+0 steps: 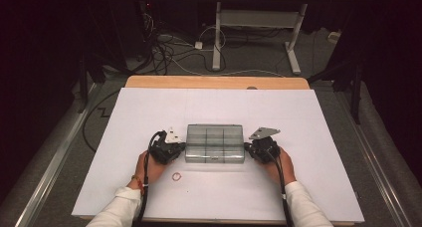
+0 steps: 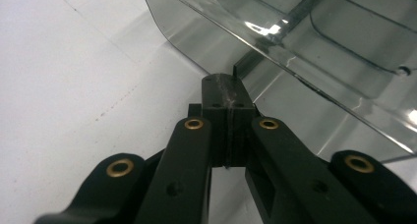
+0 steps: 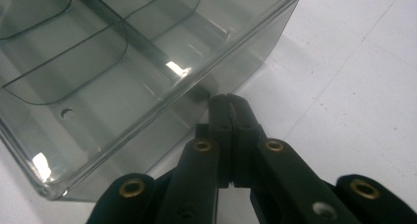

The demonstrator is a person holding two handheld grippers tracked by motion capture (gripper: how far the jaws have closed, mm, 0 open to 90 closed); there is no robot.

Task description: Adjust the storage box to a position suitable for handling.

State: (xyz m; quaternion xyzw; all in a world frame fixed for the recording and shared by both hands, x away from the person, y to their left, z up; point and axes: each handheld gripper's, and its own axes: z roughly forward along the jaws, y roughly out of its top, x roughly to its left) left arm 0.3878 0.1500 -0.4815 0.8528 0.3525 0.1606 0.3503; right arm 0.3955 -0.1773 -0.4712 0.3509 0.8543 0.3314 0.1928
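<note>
A clear grey plastic compartment box [image 1: 215, 143] lies closed in the middle of the white table top. My left gripper [image 1: 182, 147] is against the box's left end and my right gripper [image 1: 246, 148] against its right end. In the left gripper view the jaws [image 2: 227, 89] are pressed together with nothing between them, their tip at the lower edge of the box [image 2: 295, 42]. In the right gripper view the jaws [image 3: 227, 105] are also shut and empty, their tip touching the side wall of the box [image 3: 123, 71].
A small red ring [image 1: 176, 176] lies on the white sheet [image 1: 149, 107] near the person's left hand. The table's wooden far edge [image 1: 214, 81] shows beyond the sheet. Cables and a desk frame [image 1: 256, 23] stand on the floor behind.
</note>
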